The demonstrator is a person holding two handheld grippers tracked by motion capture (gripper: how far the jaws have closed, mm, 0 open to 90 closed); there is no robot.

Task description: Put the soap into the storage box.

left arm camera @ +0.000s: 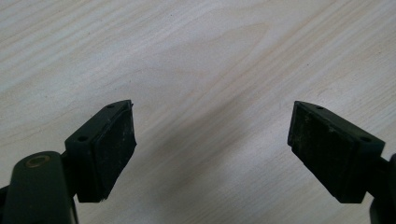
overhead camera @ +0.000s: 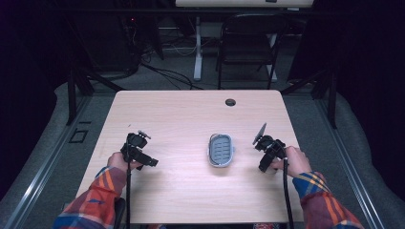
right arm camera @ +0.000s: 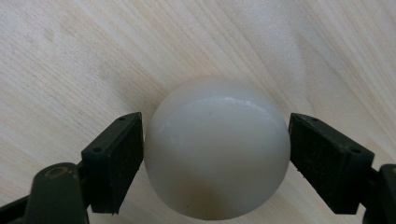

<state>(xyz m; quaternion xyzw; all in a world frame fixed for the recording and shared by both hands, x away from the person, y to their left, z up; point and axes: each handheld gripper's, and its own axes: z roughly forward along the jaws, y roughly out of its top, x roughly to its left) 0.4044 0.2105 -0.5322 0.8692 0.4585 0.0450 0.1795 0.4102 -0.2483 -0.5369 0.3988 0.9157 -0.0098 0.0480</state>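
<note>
Black rubber pads of the right gripper (right arm camera: 215, 140) sit against both flanks of a glossy off-white ball (right arm camera: 217, 149), jaws partly closed to the ball's width, gripping it just above the pale wood-grain tabletop (right arm camera: 70, 56). Ball fills the gap between the pads; a soft shadow lies under it. In the high view the right gripper (overhead camera: 267, 151) is at the table's right side, held in the person's right hand (overhead camera: 292, 161), cable trailing back toward the plaid sleeve (overhead camera: 319, 200).

Left gripper (left arm camera: 212, 140): jaws spread wide, nothing between them, bare tabletop beneath. In the high view the left gripper (overhead camera: 136, 150) rests at the table's left side in the left hand (overhead camera: 118, 161).

Between the two grippers, nearer the right one but apart from it, lies a grey oval tray with a ribbed blue-grey floor (overhead camera: 221, 150). A round cable hole (overhead camera: 230, 102) sits near the far edge.
</note>
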